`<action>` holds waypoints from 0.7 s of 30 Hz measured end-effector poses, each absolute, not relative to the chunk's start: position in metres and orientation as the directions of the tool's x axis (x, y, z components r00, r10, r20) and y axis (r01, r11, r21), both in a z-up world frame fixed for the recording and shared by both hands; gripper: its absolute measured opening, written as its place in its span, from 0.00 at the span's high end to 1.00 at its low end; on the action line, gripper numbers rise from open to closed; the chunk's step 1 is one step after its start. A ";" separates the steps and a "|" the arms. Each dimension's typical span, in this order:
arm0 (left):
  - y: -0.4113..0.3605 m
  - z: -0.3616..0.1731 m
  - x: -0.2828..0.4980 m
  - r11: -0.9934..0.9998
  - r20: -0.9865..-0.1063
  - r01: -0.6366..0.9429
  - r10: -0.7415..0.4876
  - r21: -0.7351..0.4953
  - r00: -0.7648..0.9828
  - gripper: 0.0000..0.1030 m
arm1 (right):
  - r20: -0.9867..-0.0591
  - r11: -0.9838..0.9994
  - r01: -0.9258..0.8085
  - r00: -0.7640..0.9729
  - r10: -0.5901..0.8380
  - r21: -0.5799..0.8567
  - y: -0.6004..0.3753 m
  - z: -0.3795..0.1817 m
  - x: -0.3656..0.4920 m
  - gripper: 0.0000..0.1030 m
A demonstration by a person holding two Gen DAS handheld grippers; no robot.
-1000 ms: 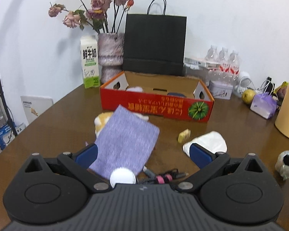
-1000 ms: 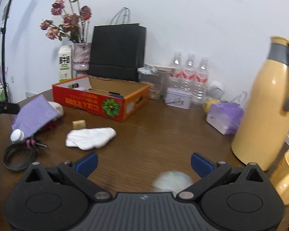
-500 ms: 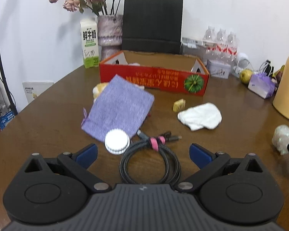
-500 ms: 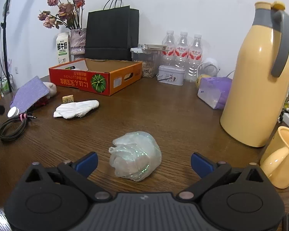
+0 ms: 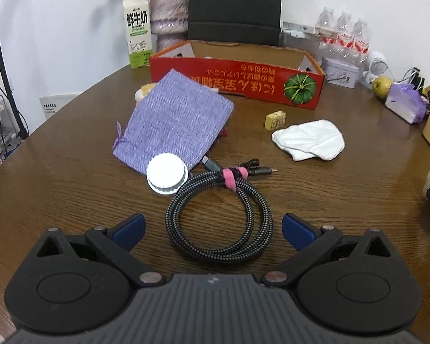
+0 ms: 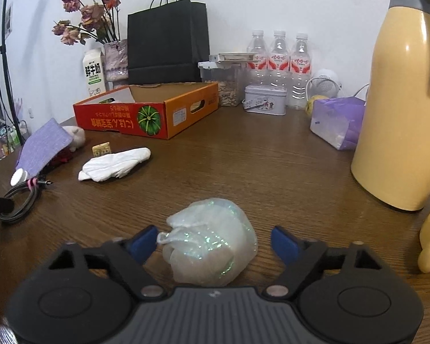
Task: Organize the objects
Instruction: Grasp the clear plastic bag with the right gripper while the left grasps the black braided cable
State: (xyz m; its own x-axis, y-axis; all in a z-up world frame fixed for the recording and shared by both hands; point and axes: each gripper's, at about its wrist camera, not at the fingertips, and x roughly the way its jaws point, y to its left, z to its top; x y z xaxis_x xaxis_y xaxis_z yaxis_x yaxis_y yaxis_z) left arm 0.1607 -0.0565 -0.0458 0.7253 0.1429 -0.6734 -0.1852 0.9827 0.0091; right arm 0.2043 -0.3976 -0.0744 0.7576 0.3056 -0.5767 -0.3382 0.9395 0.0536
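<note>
Right gripper (image 6: 215, 243): jaws just closing around crumpled iridescent white mesh pouch (image 6: 212, 246) on brown wooden table (image 6: 243, 166), left pad touching, right apart. Box at 11 o'clock. Left gripper (image 5: 212, 229): open, straddling coiled black braided cable (image 5: 219, 215) at 12 o'clock.

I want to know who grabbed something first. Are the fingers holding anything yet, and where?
Nothing yet. The right gripper has been closing around the shimmery pouch, one side apparently touching. The left gripper brackets the coiled cable, open.
</note>
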 end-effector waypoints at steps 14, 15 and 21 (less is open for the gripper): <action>-0.063 -0.053 0.180 0.973 -0.716 -0.226 0.191 0.048 0.671 0.00 | -0.479 0.922 -0.386 0.812 0.334 -0.011 -0.387 -0.068 0.177 0.59; -0.062 -0.055 0.182 0.972 -0.722 -0.229 0.191 0.046 0.665 0.00 | -0.480 0.924 -0.383 0.812 0.332 -0.009 -0.387 -0.067 0.177 0.59; -0.057 -0.061 0.186 0.970 -0.710 -0.244 0.179 0.010 0.681 0.00 | -0.474 0.926 -0.376 0.819 0.323 -0.019 -0.386 -0.068 0.176 0.59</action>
